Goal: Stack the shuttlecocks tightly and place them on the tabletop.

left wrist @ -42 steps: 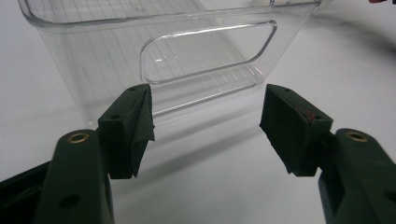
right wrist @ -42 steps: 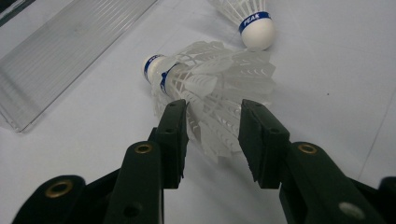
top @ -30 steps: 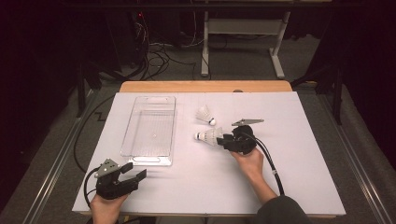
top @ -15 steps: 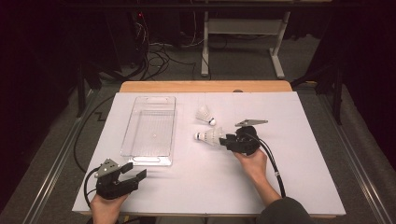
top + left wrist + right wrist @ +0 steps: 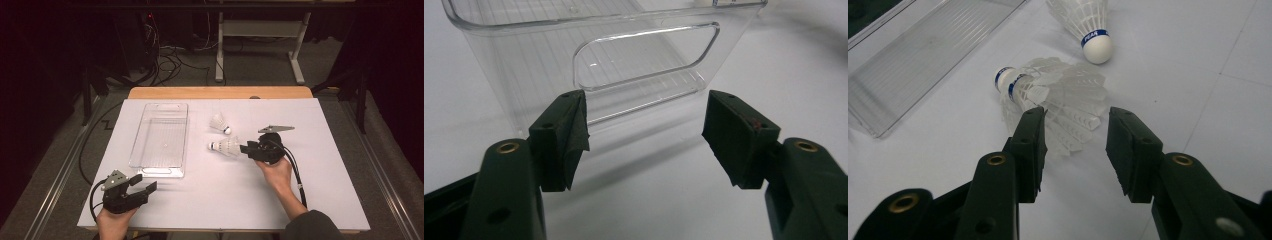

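A clear plastic bin (image 5: 161, 140) with ribbed floor and a cut-out handle slot in its near end wall lies lengthwise on the white worktop (image 5: 200, 200), at about 10 o'clock from the worktop's centre; nothing lies inside it. Two white feathered shuttlecocks lie to its right. The near shuttlecock (image 5: 225, 147) rests on its side, its blue-banded white cork pointing toward the bin and its feather skirt toward the right hand-held gripper (image 5: 245, 148), whose jaws stand apart about the skirt's edge, not clamped on it. The far shuttlecock (image 5: 220, 123) lies just beyond, at 12 o'clock of the first. The left hand-held gripper (image 5: 142, 184) rests at 7 o'clock, jaws wide apart, facing the bin's near end.
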